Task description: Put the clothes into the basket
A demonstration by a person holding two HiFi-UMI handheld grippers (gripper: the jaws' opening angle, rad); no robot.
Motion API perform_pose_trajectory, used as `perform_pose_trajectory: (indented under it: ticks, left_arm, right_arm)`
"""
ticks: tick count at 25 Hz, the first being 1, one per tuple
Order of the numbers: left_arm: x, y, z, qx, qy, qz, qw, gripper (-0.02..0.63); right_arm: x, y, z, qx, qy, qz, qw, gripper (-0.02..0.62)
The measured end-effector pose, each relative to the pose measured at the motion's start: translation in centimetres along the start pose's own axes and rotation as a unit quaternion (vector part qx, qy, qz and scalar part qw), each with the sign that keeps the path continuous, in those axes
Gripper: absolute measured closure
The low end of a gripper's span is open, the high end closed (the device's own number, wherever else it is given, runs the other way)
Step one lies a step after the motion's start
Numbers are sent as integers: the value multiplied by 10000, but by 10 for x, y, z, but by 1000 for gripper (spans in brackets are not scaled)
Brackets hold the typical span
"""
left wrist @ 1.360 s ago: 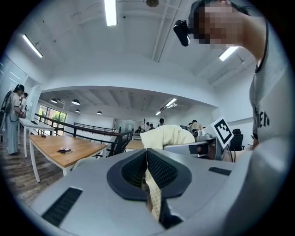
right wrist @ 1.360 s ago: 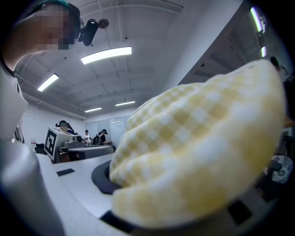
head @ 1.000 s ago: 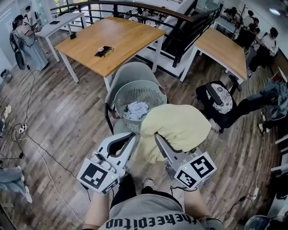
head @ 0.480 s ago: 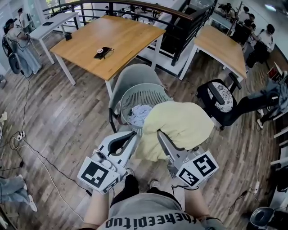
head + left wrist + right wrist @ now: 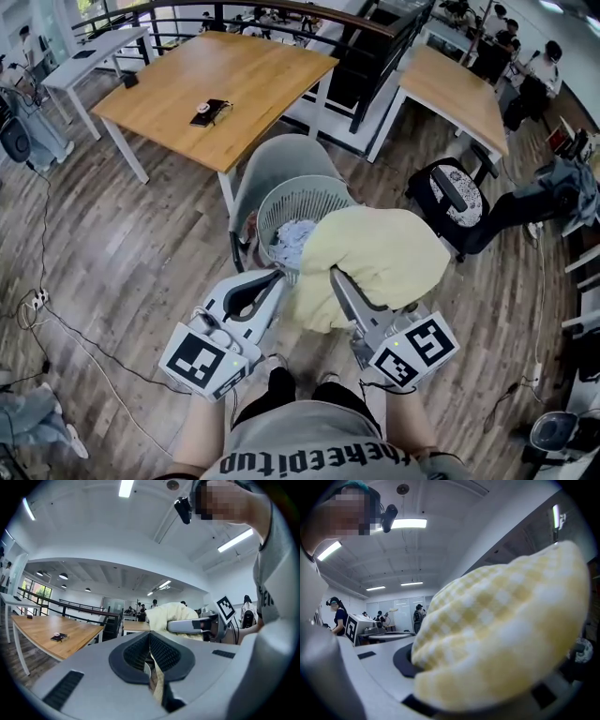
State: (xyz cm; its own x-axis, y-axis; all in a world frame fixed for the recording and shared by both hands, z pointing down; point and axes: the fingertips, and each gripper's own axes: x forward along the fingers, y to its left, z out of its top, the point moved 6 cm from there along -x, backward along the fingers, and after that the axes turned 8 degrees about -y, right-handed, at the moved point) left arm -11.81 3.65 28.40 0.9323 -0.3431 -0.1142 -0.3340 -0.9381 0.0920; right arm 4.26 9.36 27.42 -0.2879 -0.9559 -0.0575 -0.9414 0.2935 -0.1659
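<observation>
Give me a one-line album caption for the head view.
The right gripper holds a pale yellow garment by the rim of a grey basket already holding clothes.

Open office: wooden desks (image 5: 234, 80), swivel chair (image 5: 448, 199), seated workers (image 5: 536, 89), strip lights (image 5: 125, 487).

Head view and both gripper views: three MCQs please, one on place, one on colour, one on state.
1. Where does the basket stand?
A on the wooden table
B on the grey chair
C on the floor

2. What colour is the held garment?
A red
B dark blue
C pale yellow check

3. What is the right gripper doing?
A open, empty
B shut on the garment
C out of view

Key:
1 B: the basket sits on the chair's seat.
2 C: yellow check fills the right gripper view.
3 B: its jaws clamp the cloth.
</observation>
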Motion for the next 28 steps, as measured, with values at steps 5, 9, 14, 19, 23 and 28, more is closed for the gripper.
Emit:
perform_pose_trajectory:
  ticks: [5,9,14,19,23,28]
  left_arm:
    - [3,11,-3,-85,-31,-149,9998,591]
    - [8,13,-4,-126,-29,-304,9995,591]
    - [14,19,-4,-153,-19,-342,9993,591]
    - [22,26,-4,-157,-4,-252,9996,591]
    - [28,34,-5,-111,-17,-149,9998,591]
    - [40,44,-2,-68,-41,-18,10000,591]
  right_arm:
    - [2,1,6,-37,-72,-214,9997,465]
    - [0,-2,16,-69,-143,-403,9991,465]
    - [1,-8,29,-133,-226,-511,9983,465]
    - [6,-19,45,-148,-310,-518,9981,465]
    - [15,-28,60,-188,-400,-431,9981,465]
    - [27,-42,91,-276,-614,-234,9975,465]
